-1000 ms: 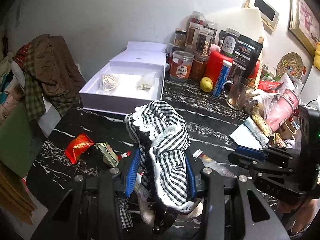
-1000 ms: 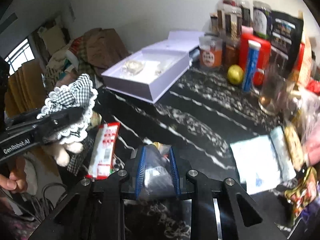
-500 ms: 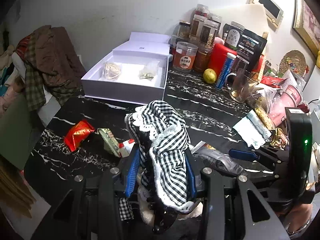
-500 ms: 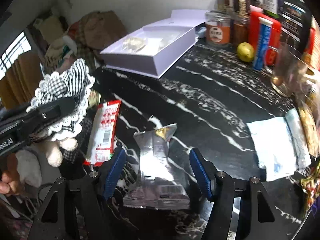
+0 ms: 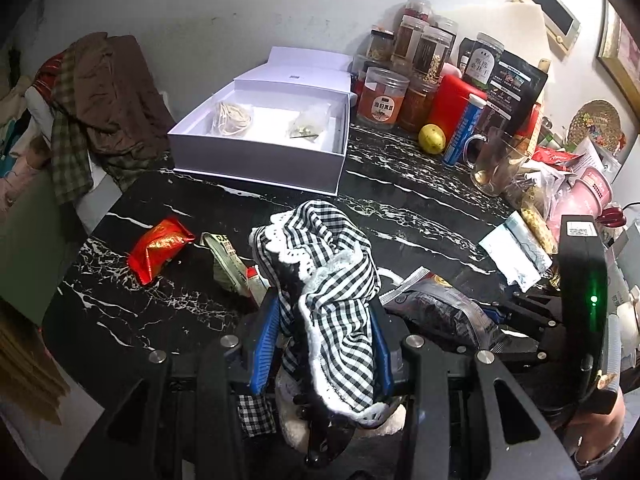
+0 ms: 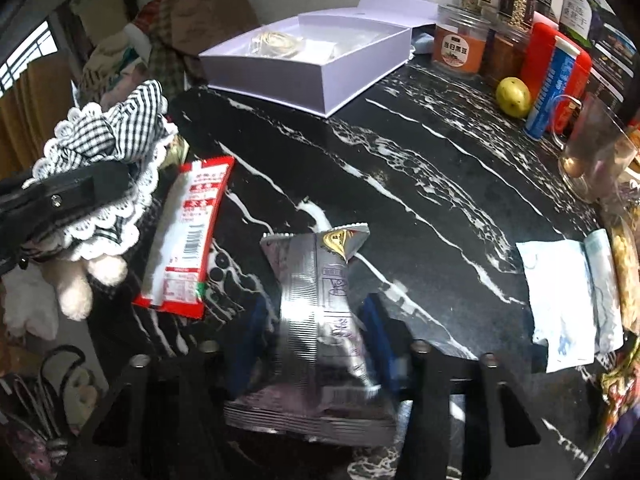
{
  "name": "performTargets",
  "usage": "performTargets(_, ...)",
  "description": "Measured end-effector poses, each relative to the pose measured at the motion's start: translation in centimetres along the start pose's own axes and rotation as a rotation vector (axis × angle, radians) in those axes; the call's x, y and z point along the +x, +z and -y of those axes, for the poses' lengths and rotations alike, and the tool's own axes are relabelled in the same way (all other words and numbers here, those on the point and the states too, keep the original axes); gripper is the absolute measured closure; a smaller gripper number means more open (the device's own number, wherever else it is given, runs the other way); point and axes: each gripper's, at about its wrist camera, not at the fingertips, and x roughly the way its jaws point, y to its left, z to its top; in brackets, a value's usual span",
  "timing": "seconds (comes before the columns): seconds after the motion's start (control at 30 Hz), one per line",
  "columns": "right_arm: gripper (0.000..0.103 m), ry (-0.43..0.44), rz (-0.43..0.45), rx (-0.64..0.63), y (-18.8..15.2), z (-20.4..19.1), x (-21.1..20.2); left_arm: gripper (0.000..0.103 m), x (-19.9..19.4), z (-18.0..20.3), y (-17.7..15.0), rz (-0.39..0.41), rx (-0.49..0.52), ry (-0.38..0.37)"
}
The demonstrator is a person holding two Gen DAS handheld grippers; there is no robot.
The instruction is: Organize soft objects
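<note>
A white plush toy in a black-and-white checked dress [image 5: 332, 280] sits between the blue pads of my left gripper [image 5: 324, 308], which is shut on it. From the right wrist the toy [image 6: 112, 136] hangs at the table's left edge. A silver snack packet [image 6: 316, 280] lies flat on the black marble table [image 6: 420, 184]. My right gripper [image 6: 318, 320] straddles its lower half and its jaws are closing; the blurred pads are close to the packet's sides, and I see no squeeze on it. In the left wrist view that packet [image 5: 440, 308] lies by the right gripper [image 5: 500, 316].
An open white box [image 5: 256, 160] stands at the back. Jars [image 5: 382, 98], a lemon [image 5: 432, 139] and a glass mug [image 5: 496, 164] crowd the back right. A red packet [image 5: 160, 246], a red-and-white packet [image 6: 188, 236] and a white pouch [image 6: 560, 300] lie about. Clothes [image 5: 104, 100] are piled at the left.
The right gripper came down, opened wide and let the silver packet drop flat on the table, then began narrowing around it. The left gripper still holds the toy.
</note>
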Motion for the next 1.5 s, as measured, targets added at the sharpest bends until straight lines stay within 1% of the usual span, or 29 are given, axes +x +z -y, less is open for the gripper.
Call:
performTargets(0.07, 0.067, 0.01, 0.01, -0.007, 0.0, 0.0, -0.1, 0.063, 0.1, -0.1, 0.0, -0.002, -0.002, -0.003)
performTargets(0.13, 0.068, 0.005, 0.02, -0.022, 0.1, -0.2, -0.3, 0.062, 0.2, -0.2, 0.1, -0.002, -0.003, -0.008)
performTargets(0.43, 0.071, 0.05, 0.087, 0.009, 1.0, 0.0, -2.3, 0.062, 0.2, -0.4, 1.4, 0.013, -0.005, -0.033)
performTargets(0.7, 0.071, 0.078, 0.157, 0.009, 3.3, 0.4, -4.3, 0.062, -0.2, -0.6, 4.0, 0.058, 0.009, -0.043)
performTargets(0.87, 0.071, 0.093, 0.206, 0.005, 5.4, 0.9, -5.4, 0.062, -0.4, -0.7, 6.1, 0.099, 0.022, -0.044)
performTargets(1.13, 0.071, 0.088, 0.283, -0.015, 9.5, 1.7, -6.3, 0.062, -0.1, -1.1, 10.1, 0.166, 0.041, -0.042)
performTargets(1.5, 0.071, 0.088, 0.388, -0.06, 16.9, 2.6, -6.4, 0.062, 1.1, -2.5, 16.7, 0.279, 0.063, -0.025)
